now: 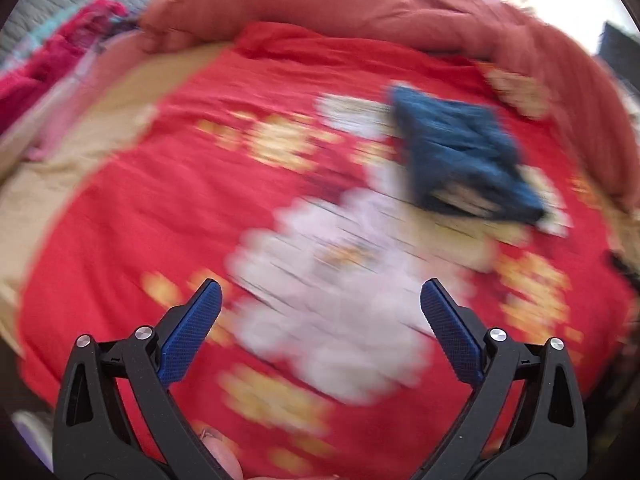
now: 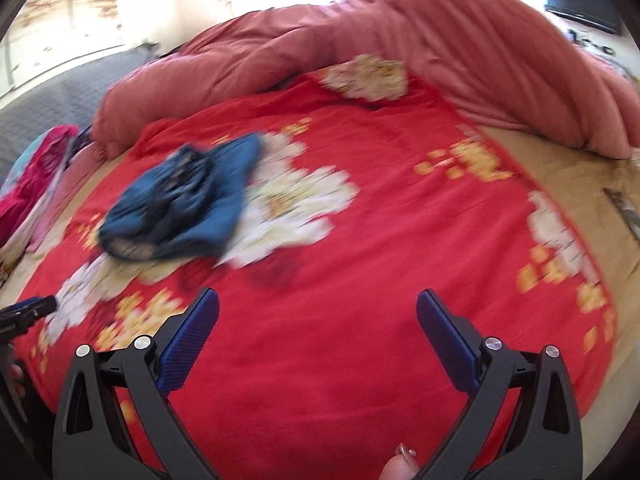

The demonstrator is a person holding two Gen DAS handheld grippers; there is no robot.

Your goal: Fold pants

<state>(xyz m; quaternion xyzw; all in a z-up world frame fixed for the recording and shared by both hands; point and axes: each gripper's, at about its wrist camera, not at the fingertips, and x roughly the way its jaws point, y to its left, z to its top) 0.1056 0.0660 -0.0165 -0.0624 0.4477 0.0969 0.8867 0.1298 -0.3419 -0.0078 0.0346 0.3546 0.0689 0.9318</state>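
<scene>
Folded blue pants (image 1: 464,156) lie in a compact bundle on the red flowered bedspread (image 1: 200,184), right of centre in the blurred left wrist view. The right wrist view has the same pants (image 2: 180,204) left of centre on the bedspread (image 2: 400,220). My left gripper (image 1: 320,292) hovers open above the spread, well short of the pants, with nothing between its blue pads. My right gripper (image 2: 318,300) is open too, empty, off to the right of the pants. The left gripper's tip (image 2: 28,312) pokes in at the right view's left edge.
A bunched salmon-pink duvet (image 2: 360,40) rings the far side of the bed. Pink and red clothes (image 2: 36,184) are heaped at the left edge beside a grey quilt (image 2: 52,96). Tan sheet (image 2: 580,184) shows at the right. A thumb (image 2: 400,468) rests low in the right view.
</scene>
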